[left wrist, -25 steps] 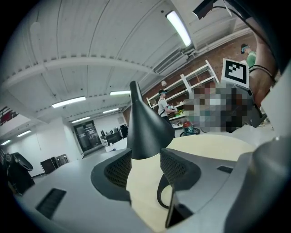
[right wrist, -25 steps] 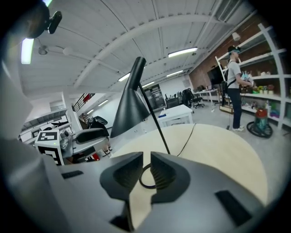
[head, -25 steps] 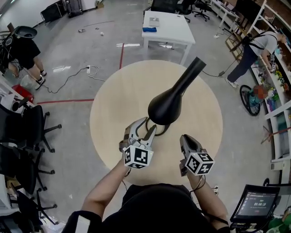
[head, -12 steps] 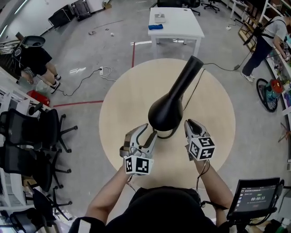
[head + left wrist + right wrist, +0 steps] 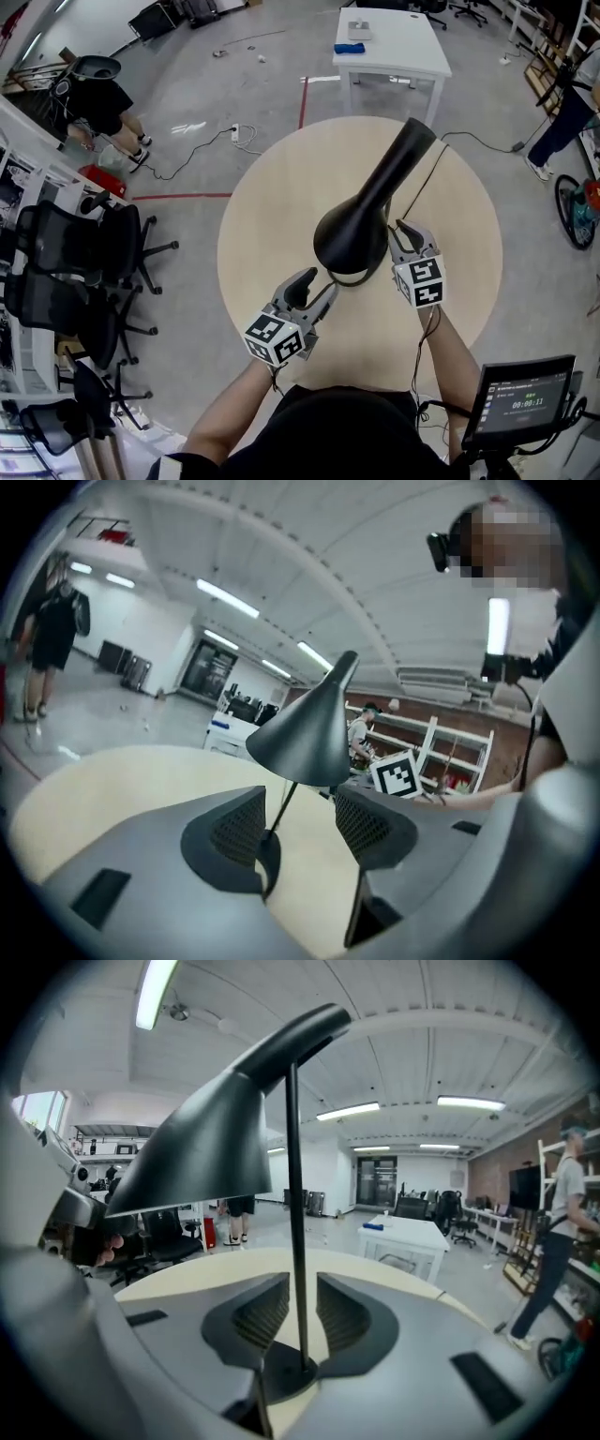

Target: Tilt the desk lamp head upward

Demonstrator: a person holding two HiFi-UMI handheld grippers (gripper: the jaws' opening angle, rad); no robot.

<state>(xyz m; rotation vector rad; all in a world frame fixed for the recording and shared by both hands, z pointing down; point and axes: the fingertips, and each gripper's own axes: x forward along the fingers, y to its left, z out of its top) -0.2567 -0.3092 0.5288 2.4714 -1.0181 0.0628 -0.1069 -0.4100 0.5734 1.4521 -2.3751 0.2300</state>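
Black cone-shaped desk lamp head (image 5: 352,239) sits over the middle of the round pale wooden table (image 5: 272,206), with bare top all round. Your right gripper (image 5: 405,231) has moved up beside it; your left gripper (image 5: 314,289) sits lower-left. Left gripper view: jaws apart, lamp beyond them. Right gripper view: jaws apart either side of the thin black stem (image 5: 295,1213), with a gap on each side.

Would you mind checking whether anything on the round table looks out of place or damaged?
Nothing stands out. The desk lamp stands upright on the round table, its stem straight and its cord trailing off the far edge.
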